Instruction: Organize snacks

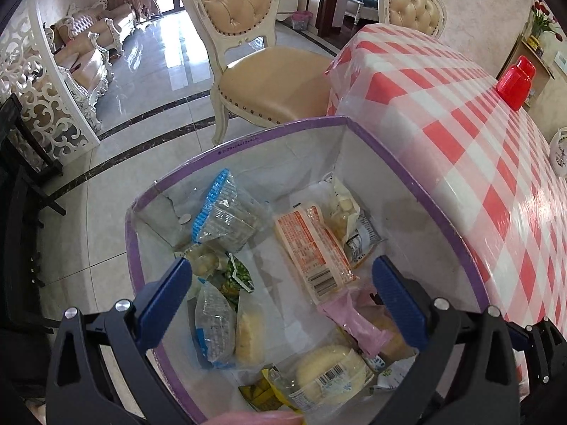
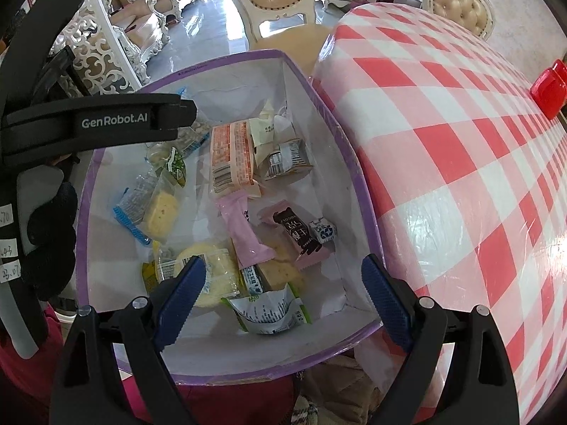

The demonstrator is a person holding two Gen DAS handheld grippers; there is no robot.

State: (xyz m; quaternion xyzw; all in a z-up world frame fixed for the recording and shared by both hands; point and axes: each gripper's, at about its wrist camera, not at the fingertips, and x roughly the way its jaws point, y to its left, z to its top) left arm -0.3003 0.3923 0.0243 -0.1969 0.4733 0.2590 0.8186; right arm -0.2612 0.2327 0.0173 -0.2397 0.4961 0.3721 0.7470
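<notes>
Snack bin (image 2: 226,364) sits under both your spread, empty grippers, left (image 1: 281,295) and right (image 2: 283,299); drop straight between jaws onto the pink wrapper (image 2: 248,237).

Glossy plastic snack wrappers (image 2: 232,157) (crinkled); matt white box lining (image 2: 304,318); shiny checked tablecloth (image 2: 460,184)

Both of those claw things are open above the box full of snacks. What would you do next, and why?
Probably lift both away. The left hand-held gripper and right hand-held gripper are open and hold nothing, the snacks already lie in the purple-rimmed box, and no snack shows on the visible part of the checked tablecloth.
</notes>
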